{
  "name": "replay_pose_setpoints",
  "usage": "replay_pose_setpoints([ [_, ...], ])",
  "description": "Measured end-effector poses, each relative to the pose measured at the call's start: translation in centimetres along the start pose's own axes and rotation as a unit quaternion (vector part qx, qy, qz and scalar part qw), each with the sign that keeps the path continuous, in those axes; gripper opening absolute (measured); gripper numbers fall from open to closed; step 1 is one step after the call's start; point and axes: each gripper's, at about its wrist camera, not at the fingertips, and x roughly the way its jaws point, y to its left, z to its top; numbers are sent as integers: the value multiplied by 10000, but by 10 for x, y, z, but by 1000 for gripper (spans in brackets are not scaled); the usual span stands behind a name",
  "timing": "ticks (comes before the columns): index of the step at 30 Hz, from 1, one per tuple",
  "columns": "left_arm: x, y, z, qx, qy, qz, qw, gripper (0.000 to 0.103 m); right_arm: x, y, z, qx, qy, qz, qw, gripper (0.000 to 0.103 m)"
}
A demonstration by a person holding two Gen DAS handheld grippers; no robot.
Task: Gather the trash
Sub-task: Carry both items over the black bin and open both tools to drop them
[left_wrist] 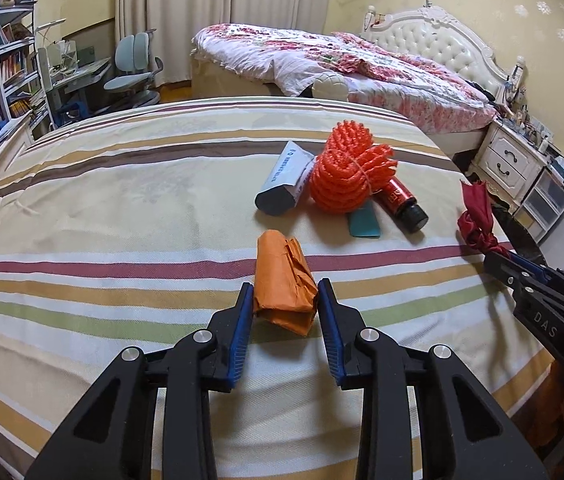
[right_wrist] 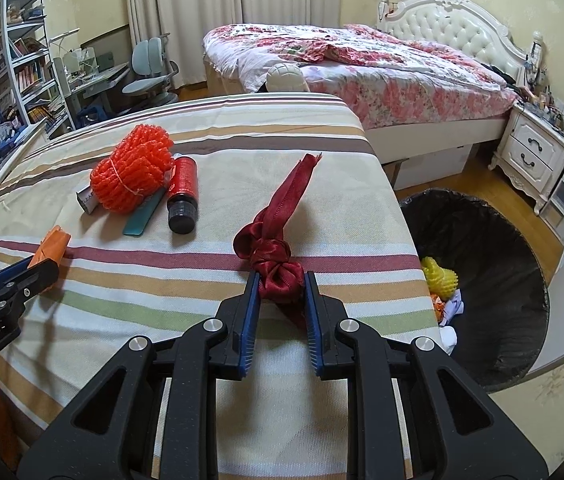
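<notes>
Left wrist view showed the left gripper (left_wrist: 285,290) pinching orange crumpled paper (left_wrist: 284,284); at three o'clock, the right gripper (right_wrist: 281,280) clamped a knotted red ribbon (right_wrist: 277,264).

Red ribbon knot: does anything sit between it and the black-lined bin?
Nothing visible does. The red ribbon knot sits clamped in the right hand-held gripper near the edge of the striped bed, and the bin stands open beside it.
</notes>
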Motion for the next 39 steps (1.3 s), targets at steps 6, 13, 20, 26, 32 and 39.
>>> replay_pose_setpoints([
  [6, -2, -2, 5, 6, -87, -48, 10000, 33, -3, -1, 2, 25, -1, -28, 10000, 21],
  [13, -10, -16, 11, 108, -299, -161, 9994, 33, -21, -13, 8, 149, -168, -158, 9996, 21],
  [20, -17, -44, 23, 288, -523, -443, 9972, 33, -36, -36, 13, 337, -368, -375, 9980, 21],
  [26, -16, -84, 32, 607, -691, -763, 9928, 33, -47, -63, 15, 502, -508, -641, 9954, 21],
  [32, -10, -125, 41, 879, -750, -1067, 9876, 33, -52, -94, 15, 684, -574, -892, 9920, 21],
  [39, 11, -172, 49, 1210, -737, -1221, 9824, 33, -45, -126, 13, 894, -561, -1103, 9883, 21],
])
